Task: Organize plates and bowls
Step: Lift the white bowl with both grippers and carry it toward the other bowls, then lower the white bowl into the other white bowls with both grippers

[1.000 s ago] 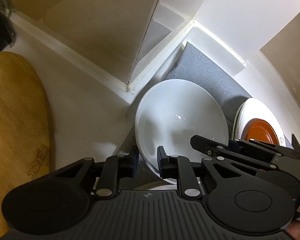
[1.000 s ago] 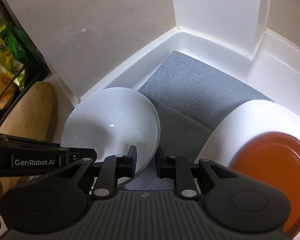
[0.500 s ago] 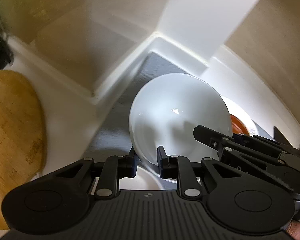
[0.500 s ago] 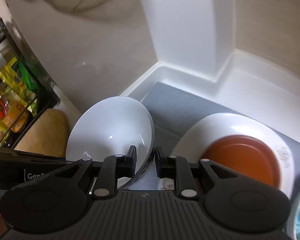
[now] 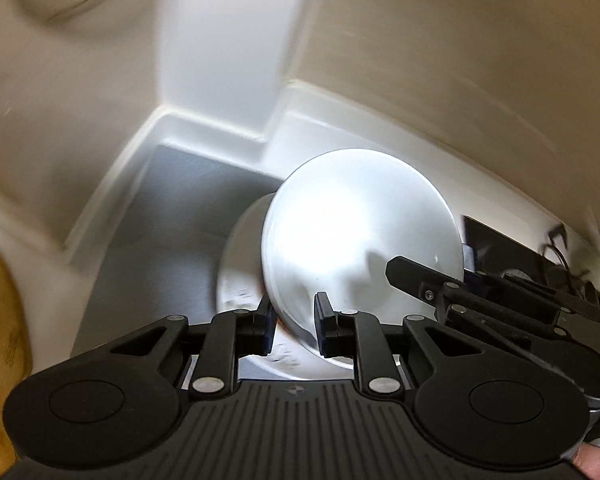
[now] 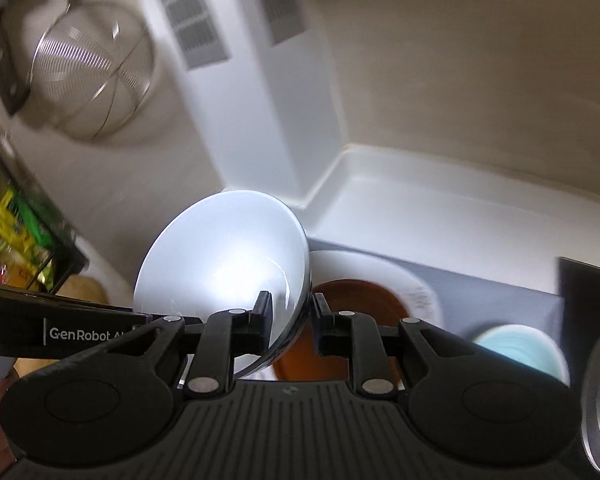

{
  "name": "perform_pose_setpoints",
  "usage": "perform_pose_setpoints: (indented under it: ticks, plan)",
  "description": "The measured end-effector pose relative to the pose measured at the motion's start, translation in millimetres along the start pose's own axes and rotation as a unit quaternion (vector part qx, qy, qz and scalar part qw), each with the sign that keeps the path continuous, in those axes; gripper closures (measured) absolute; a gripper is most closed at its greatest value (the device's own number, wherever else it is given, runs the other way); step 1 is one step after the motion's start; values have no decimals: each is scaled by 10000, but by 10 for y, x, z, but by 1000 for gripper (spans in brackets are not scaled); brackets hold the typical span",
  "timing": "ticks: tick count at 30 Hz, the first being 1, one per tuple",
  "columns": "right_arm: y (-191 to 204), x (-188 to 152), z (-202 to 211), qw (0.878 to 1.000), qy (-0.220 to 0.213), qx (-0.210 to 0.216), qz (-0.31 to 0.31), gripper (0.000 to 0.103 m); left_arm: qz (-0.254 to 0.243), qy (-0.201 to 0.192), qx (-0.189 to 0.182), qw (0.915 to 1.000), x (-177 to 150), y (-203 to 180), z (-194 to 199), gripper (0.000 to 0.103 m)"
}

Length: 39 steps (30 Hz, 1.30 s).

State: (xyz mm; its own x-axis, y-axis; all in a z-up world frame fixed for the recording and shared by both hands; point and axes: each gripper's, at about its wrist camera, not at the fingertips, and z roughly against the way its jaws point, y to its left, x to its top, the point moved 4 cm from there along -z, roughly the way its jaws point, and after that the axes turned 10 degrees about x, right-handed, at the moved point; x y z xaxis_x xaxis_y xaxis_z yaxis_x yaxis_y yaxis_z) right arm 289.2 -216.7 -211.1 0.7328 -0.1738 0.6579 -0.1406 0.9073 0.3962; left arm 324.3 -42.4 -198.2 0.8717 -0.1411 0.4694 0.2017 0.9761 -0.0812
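1. While the left gripper (image 5: 293,322) clamps one rim of the white bowl (image 5: 360,236), the bowl hangs lifted above the grey mat (image 5: 172,216).
2. Opposite, the right gripper (image 6: 290,318) pinches its other rim.
3. Next, I judge, both must carry it level over the orange plate (image 6: 352,320) and lower together.

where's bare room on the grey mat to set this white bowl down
Bare grey mat lies left of the white plate, toward the white corner. Crowded right: that plate holds an orange dish, with a pale blue bowl beside it.
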Motion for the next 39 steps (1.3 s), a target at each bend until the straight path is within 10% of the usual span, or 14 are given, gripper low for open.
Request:
perform_pose_setpoints:
  ticks: [16, 39]
  plan:
    - [-824, -268, 915, 9948, -551, -577, -635, 80, -966, 114, -416, 9944, -198, -1175, 35, 83]
    - [-1751, -845, 574, 9906, 100, -860, -1057, 81, -1561, 875, -196, 9837, -406, -1858, -926, 83]
